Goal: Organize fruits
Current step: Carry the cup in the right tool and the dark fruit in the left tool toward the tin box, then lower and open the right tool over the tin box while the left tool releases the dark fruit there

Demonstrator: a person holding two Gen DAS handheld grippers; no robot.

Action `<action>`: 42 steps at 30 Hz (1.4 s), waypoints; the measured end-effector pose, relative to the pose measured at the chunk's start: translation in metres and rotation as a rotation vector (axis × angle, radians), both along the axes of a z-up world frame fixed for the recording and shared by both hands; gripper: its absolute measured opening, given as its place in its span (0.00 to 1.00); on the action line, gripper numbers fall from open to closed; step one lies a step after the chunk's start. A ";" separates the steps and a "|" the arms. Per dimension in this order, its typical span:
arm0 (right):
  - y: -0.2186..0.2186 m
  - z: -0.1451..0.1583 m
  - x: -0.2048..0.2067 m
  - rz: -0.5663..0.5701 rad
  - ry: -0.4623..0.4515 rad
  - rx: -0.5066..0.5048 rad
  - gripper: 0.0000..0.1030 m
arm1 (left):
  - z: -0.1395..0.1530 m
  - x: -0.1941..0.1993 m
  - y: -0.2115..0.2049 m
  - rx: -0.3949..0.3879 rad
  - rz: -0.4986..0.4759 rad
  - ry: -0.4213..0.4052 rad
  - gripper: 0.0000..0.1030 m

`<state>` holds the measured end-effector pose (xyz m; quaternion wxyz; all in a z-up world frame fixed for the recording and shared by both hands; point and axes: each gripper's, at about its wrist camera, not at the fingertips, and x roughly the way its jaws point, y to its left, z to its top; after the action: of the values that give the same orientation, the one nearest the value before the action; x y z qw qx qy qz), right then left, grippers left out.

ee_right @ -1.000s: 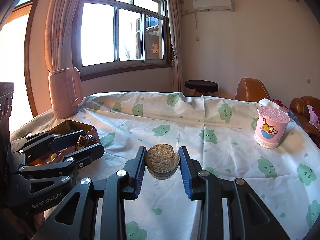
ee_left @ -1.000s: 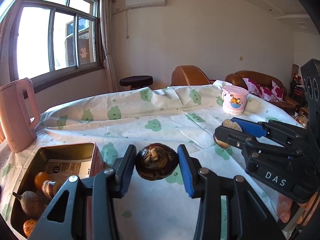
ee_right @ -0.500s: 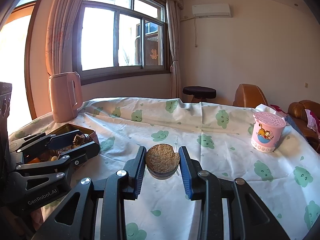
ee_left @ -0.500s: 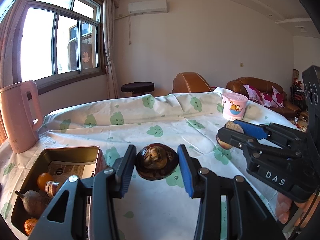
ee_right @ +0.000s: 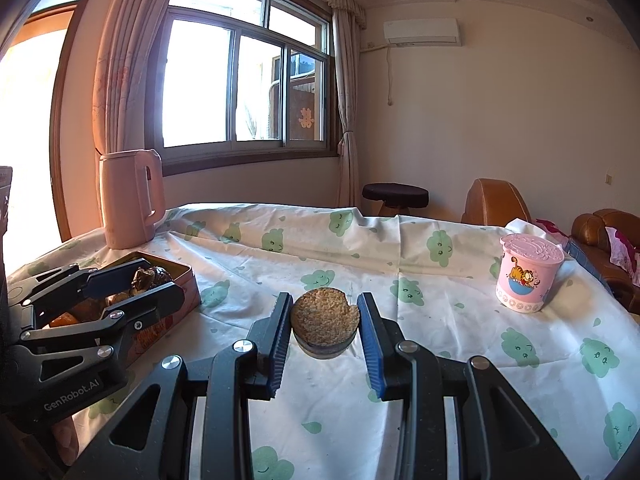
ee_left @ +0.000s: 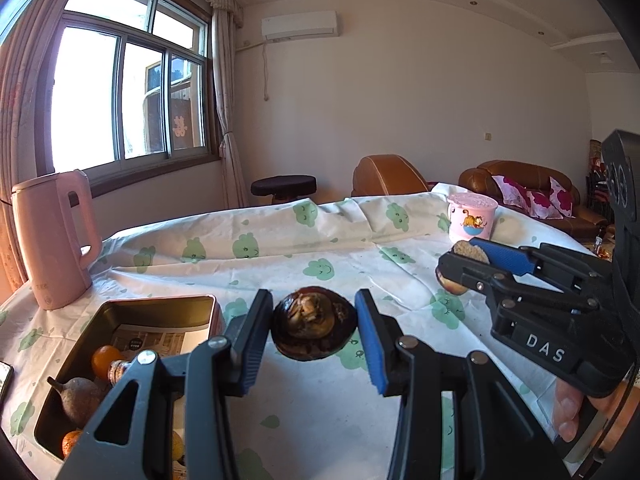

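Observation:
My left gripper [ee_left: 314,302] is shut on a dark brown round fruit [ee_left: 314,330] and holds it above the tablecloth, just right of an open metal tin [ee_left: 160,306]. The tin holds oranges [ee_left: 105,360] and a brown pear [ee_left: 82,400]. My right gripper [ee_right: 323,305] is shut on a round fruit with a rough tan top [ee_right: 324,322] over the middle of the table. In the left wrist view the right gripper [ee_left: 464,264] stands to the right. In the right wrist view the left gripper [ee_right: 134,284] hovers by the tin [ee_right: 191,280].
A pink kettle [ee_left: 52,240] stands at the table's back left. A pink lidded cup [ee_left: 472,218] sits at the far right. The white tablecloth [ee_left: 280,248] has green prints. Brown sofas [ee_left: 520,184] and a dark stool [ee_left: 284,186] stand beyond the table.
Both wrist views have tipped up a little, so the table sits lower in the picture. Each gripper still grips its fruit as before.

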<state>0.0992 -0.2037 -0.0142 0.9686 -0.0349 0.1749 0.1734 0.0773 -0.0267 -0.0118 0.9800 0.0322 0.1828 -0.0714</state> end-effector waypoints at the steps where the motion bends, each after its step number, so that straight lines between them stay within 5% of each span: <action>1: 0.001 0.000 -0.001 0.004 0.001 0.000 0.34 | 0.000 -0.001 0.001 0.000 0.001 -0.001 0.43; 21: 0.040 0.019 -0.014 0.070 -0.038 -0.039 0.34 | 0.014 -0.019 0.029 -0.027 0.030 -0.039 0.43; 42: 0.114 0.042 -0.011 0.226 -0.051 -0.031 0.34 | 0.016 -0.025 0.135 -0.079 0.243 -0.005 0.43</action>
<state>0.0880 -0.0894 0.0283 0.9463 -0.0739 0.1479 0.2779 0.0524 0.1079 0.0042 0.9824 -0.0287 0.1799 0.0410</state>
